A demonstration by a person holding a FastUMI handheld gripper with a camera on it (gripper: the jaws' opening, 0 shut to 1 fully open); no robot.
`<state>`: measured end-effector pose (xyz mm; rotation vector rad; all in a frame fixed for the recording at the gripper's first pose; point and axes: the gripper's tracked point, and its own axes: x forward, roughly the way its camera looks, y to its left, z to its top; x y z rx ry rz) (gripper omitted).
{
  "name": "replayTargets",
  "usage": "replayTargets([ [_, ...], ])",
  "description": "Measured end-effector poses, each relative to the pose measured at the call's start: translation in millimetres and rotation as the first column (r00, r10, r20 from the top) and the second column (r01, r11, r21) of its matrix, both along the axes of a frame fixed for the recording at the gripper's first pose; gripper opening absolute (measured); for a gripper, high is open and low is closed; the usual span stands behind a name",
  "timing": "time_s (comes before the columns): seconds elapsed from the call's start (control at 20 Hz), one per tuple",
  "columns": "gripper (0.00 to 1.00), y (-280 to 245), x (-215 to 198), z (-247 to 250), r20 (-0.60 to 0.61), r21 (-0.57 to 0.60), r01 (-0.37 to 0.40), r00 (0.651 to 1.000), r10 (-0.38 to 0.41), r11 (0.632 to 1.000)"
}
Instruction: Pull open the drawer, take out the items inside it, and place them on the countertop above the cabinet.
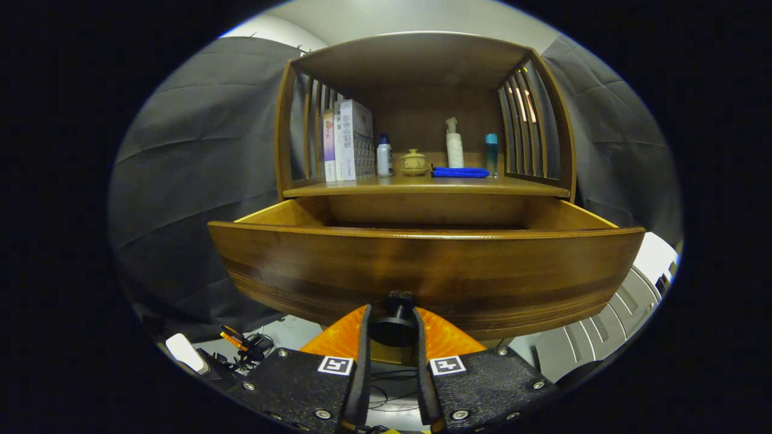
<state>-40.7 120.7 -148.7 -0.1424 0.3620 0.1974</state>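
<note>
1. The tool (392, 328) is closed on the drawer knob (392, 325): the dark round knob sits between the two fingers, and both fingers press its sides.
2. The drawer (422, 271) stands pulled well out from the cabinet (422, 54), its wide wooden front just ahead of the fingers and its side walls running back under the shelf edge.
3. Judging from that, the first step, opening the drawer, looks done or nearly so.
4. The inside of the drawer is hidden: the camera looks from below the top rim of the front, so only the upper part of the inner back wall shows. I cannot tell which items lie in it, or how many.
5. The counter (422, 185) above the drawer already carries several things: a row of books (347, 141) to one side, a small white bottle (384, 158), a little lidded pot (414, 161), a folded blue cloth (459, 172), a white pump bottle (453, 144) and a slim bottle with a blue cap (492, 154). Whether any of these came from the drawer cannot be told.
6. What seems left: release the knob, lift the tool over the front rim, take out whatever is inside, and set it on the bare front strip of the counter, where room remains.
</note>
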Motion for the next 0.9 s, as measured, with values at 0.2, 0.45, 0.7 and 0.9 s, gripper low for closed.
replayTargets([
  [0.2, 0.33, 2.4, -7.8, 0.7, 0.002, -0.007, -0.017, 1.000, 0.017, 1.000],
  [0.45, 0.63, 11.9, -5.7, 19.5, 0.062, 0.008, -0.085, 0.995, 0.084, 0.996],
  [0.7, 0.91, 17.2, -10.2, 69.8, 0.164, 0.016, -0.155, 0.975, 0.150, 0.988],
  [0.9, 0.93, 17.7, 0.4, 111.0, 0.221, 0.040, -0.169, 0.963, 0.156, 0.985],
])
